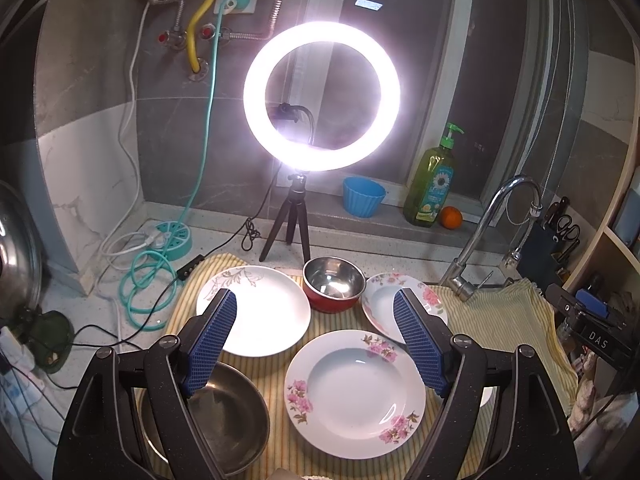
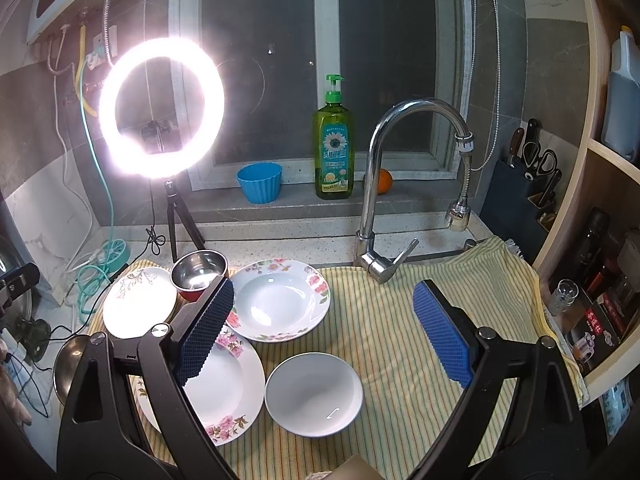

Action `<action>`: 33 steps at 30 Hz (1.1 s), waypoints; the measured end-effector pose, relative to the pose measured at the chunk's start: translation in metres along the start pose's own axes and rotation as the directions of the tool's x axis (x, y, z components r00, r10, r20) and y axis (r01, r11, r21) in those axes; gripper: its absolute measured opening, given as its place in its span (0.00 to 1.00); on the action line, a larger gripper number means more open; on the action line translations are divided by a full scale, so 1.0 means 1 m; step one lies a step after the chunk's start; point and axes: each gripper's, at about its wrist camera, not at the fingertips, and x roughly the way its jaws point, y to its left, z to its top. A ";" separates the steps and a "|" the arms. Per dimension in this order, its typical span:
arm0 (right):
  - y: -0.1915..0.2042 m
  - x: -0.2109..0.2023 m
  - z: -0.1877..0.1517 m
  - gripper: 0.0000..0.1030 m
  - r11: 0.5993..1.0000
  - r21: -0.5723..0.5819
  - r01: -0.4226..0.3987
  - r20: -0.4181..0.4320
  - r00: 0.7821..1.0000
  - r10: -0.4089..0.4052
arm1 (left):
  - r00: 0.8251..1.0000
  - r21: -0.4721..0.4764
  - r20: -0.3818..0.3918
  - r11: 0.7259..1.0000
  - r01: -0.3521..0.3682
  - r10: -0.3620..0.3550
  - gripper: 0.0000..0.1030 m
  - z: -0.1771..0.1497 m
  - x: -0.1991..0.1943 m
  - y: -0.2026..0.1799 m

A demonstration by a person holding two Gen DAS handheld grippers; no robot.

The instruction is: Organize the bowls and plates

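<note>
**Crockery spread on the cloth, both tongs empty and wide**

Nearest the left wrist camera, the left tongs (image 1: 316,336) stand wide open with nothing between the blue pads; below them lies the near pink-flowered soup plate (image 1: 354,394), flat on the yellow striped cloth (image 1: 500,320) that covers the bench. At about 8 o'clock from that plate sits a large steel bowl (image 1: 224,412), partly hidden by the left finger. At 11 o'clock lies a leaf-patterned plate (image 1: 260,312), at 12 o'clock a small red-sided steel bowl (image 1: 334,284), and at 1 o'clock a second pink-flowered soup plate (image 1: 384,300).

The right tongs (image 2: 324,332) are likewise spread wide and hold nothing. Under them, in the right wrist view, a plain white bowl (image 2: 314,394) rests just beside the near plate, at its 3 o'clock.

The plates and white bowl look like glazed ceramic: stiff, fairly heavy, slick and liable to chip if knocked together. Lying flat, each offers only its rim, so a pinch across the raised edge seems the likely hold, then a slight tilt. The steel bowls are probably lighter and tougher, with thin upright walls that suit a pinch over the lip.
</note>
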 end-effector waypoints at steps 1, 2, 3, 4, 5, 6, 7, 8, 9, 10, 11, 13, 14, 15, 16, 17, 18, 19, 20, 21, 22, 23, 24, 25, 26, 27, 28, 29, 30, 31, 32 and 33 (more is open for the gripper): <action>0.001 0.000 0.000 0.91 1.000 -0.001 0.001 0.001 1.000 -0.001 | 1.000 0.000 -0.001 1.000 0.002 -0.002 0.78 -0.001 0.000 0.000; 0.001 0.000 0.000 0.91 1.000 -0.001 0.002 0.001 1.000 -0.002 | 1.000 0.000 -0.002 1.000 0.003 -0.003 0.78 -0.001 0.001 0.000; 0.001 0.001 0.000 0.91 1.000 -0.001 0.003 0.001 1.000 -0.003 | 1.000 0.001 -0.001 1.000 0.002 -0.002 0.78 -0.001 0.001 0.000; 0.001 0.001 0.000 0.91 1.000 -0.002 0.003 0.000 1.000 -0.003 | 1.000 0.001 -0.001 1.000 0.003 -0.003 0.78 -0.001 0.001 0.000; 0.001 0.001 0.001 0.91 1.000 -0.001 0.003 0.000 1.000 -0.003 | 1.000 0.000 -0.002 1.000 0.004 -0.004 0.78 -0.001 0.000 0.001; 0.000 0.001 0.000 0.91 1.000 -0.002 0.001 -0.001 1.000 -0.001 | 1.000 0.000 -0.002 1.000 0.005 -0.005 0.78 -0.001 0.001 0.001; 0.001 0.001 0.000 0.91 1.000 -0.003 0.002 -0.002 1.000 -0.002 | 1.000 0.000 -0.002 1.000 0.005 -0.005 0.78 -0.001 0.001 0.000; 0.001 0.001 0.000 0.91 1.000 -0.003 0.002 -0.002 1.000 -0.002 | 1.000 0.001 -0.002 1.000 0.004 -0.004 0.78 -0.002 0.001 0.000; 0.000 0.001 0.000 0.91 1.000 -0.002 0.001 -0.001 1.000 -0.001 | 1.000 0.001 -0.002 1.000 0.005 -0.005 0.78 -0.002 0.001 0.000; 0.000 0.001 -0.001 0.91 1.000 -0.002 0.001 -0.001 1.000 -0.001 | 1.000 0.001 -0.003 1.000 0.006 -0.006 0.78 -0.002 0.001 0.000; 0.000 0.003 -0.001 0.91 1.000 -0.001 0.000 -0.004 1.000 0.000 | 1.000 0.002 -0.004 1.000 0.006 -0.006 0.78 -0.002 0.001 0.000; 0.001 0.005 -0.001 0.91 1.000 -0.002 -0.003 -0.008 1.000 0.003 | 1.000 0.004 -0.005 1.000 0.005 -0.005 0.78 -0.002 0.002 0.000; 0.001 0.005 -0.001 0.91 1.000 -0.003 -0.003 -0.009 1.000 0.003 | 1.000 0.004 -0.006 1.000 0.005 -0.005 0.78 -0.002 0.003 0.000; 0.001 0.006 -0.001 0.91 1.000 -0.004 -0.001 -0.008 1.000 0.001 | 1.000 0.003 -0.005 1.000 0.006 -0.006 0.78 -0.002 0.003 -0.001; 0.001 0.006 -0.001 0.91 1.000 -0.004 -0.001 -0.010 1.000 0.001 | 1.000 0.003 -0.006 1.000 0.005 -0.005 0.78 -0.002 0.004 -0.001; 0.001 0.006 0.000 0.91 1.000 -0.003 -0.003 -0.011 1.000 0.003 | 1.000 0.004 -0.006 1.000 0.005 -0.005 0.78 -0.002 0.005 -0.001; 0.000 0.007 -0.002 0.91 1.000 -0.002 -0.003 -0.010 1.000 0.003 | 1.000 0.006 -0.006 1.000 0.004 -0.004 0.78 -0.002 0.004 -0.001; 0.001 0.007 -0.002 0.91 1.000 -0.002 -0.003 -0.010 1.000 0.003 | 1.000 0.007 -0.006 1.000 0.003 -0.003 0.78 -0.002 0.005 -0.001; 0.001 0.008 -0.001 0.91 1.000 -0.002 -0.003 -0.009 1.000 0.003 | 1.000 0.008 -0.006 1.000 0.002 -0.002 0.78 -0.002 0.005 -0.002; 0.001 0.007 -0.002 0.91 1.000 -0.002 -0.001 -0.009 1.000 0.001 | 1.000 0.008 -0.006 1.000 0.002 -0.002 0.78 -0.002 0.005 -0.002; 0.001 0.007 -0.001 0.91 1.000 -0.002 -0.002 -0.010 1.000 0.002 | 1.000 0.008 -0.007 1.000 0.001 -0.001 0.78 -0.002 0.005 -0.002; 0.001 0.007 -0.001 0.91 1.000 -0.002 -0.002 -0.012 1.000 0.002 | 1.000 0.008 -0.006 1.000 0.001 -0.001 0.78 -0.002 0.005 -0.002; 0.001 0.009 -0.002 0.91 1.000 -0.001 -0.003 -0.013 1.000 0.003 | 1.000 0.007 -0.007 1.000 -0.001 0.001 0.78 -0.002 0.006 -0.001; 0.000 0.009 -0.003 0.91 1.000 -0.002 -0.001 -0.012 1.000 0.001 | 1.000 0.007 -0.010 1.000 0.000 0.000 0.78 -0.001 0.007 -0.002; 0.001 0.010 -0.003 0.91 1.000 -0.001 -0.001 -0.012 1.000 0.001 | 1.000 0.007 -0.010 1.000 0.000 0.000 0.78 -0.001 0.007 -0.002; 0.000 0.010 -0.003 0.91 1.000 -0.002 -0.002 -0.012 1.000 0.002 | 1.000 0.009 -0.009 1.000 -0.003 0.003 0.78 0.000 0.007 -0.002; 0.000 0.010 -0.003 0.91 1.000 -0.001 -0.003 -0.013 1.000 0.003 | 1.000 0.011 -0.009 1.000 -0.005 0.005 0.78 0.000 0.008 -0.002; 0.000 0.011 -0.003 0.91 1.000 -0.001 -0.002 -0.013 1.000 0.002 | 1.000 0.011 -0.009 1.000 -0.005 0.005 0.78 0.000 0.009 -0.002; 0.000 0.010 -0.003 0.91 1.000 -0.003 -0.002 -0.013 1.000 0.002 | 1.000 0.011 -0.009 1.000 -0.004 0.004 0.78 0.000 0.009 -0.002; 0.000 0.011 -0.003 0.91 1.000 -0.003 -0.002 -0.013 1.000 0.002 | 1.000 0.010 -0.009 1.000 -0.005 0.005 0.78 0.000 0.009 -0.003; -0.001 0.011 -0.003 0.91 1.000 -0.002 -0.003 -0.014 1.000 0.003 | 1.000 0.011 -0.009 1.000 -0.006 0.006 0.78 0.000 0.009 -0.003; -0.001 0.011 -0.004 0.91 1.000 -0.001 -0.004 -0.014 1.000 0.004 | 1.000 0.011 -0.009 1.000 -0.005 0.006 0.78 0.000 0.009 -0.002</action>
